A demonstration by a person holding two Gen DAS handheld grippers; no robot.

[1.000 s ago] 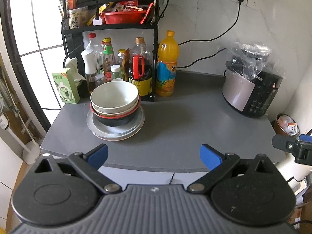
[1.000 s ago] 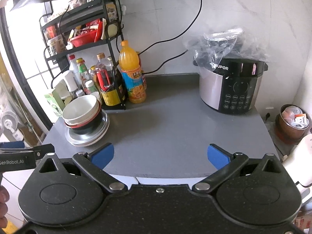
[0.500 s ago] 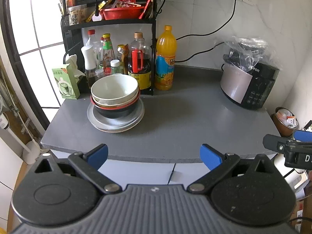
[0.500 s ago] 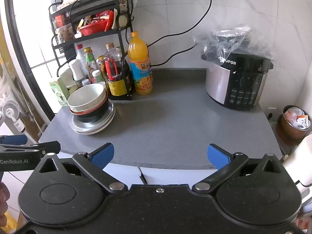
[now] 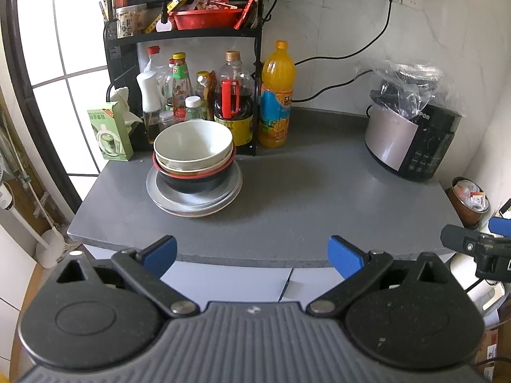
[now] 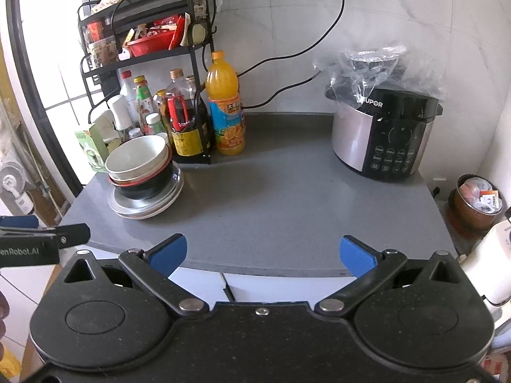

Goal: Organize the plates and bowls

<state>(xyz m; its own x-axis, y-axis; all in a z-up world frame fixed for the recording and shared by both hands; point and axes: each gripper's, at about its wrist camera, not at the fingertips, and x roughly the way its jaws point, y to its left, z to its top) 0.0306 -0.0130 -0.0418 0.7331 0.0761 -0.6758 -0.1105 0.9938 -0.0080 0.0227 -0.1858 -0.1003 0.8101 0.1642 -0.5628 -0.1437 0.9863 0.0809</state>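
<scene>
A white bowl [image 5: 193, 142] sat on top of the stack, nested in a red-rimmed black bowl [image 5: 194, 182], and both stood on a pile of grey plates [image 5: 194, 202]. The stack rested on the left part of the grey counter [image 5: 319, 198], just in front of a black rack [image 5: 185, 32] crowded with sauce bottles [image 5: 233, 102]. An orange juice bottle [image 5: 276, 95] stood just right of the rack, near the stack but not touching it. A green box [image 5: 110, 132] sat to the left of the bowls at the counter's back corner. A rice cooker [image 6: 383, 134] with a plastic bag over its lid stood well apart on the right side.

The left gripper [image 5: 252, 253] hung off the counter's front edge, its blue-padded fingers [image 5: 161, 252] spread wide with nothing between them. The right gripper [image 6: 262, 253] was beside it, also short of the counter, its fingers [image 6: 357, 257] equally wide apart and empty. Both were well away from the stack.
</scene>
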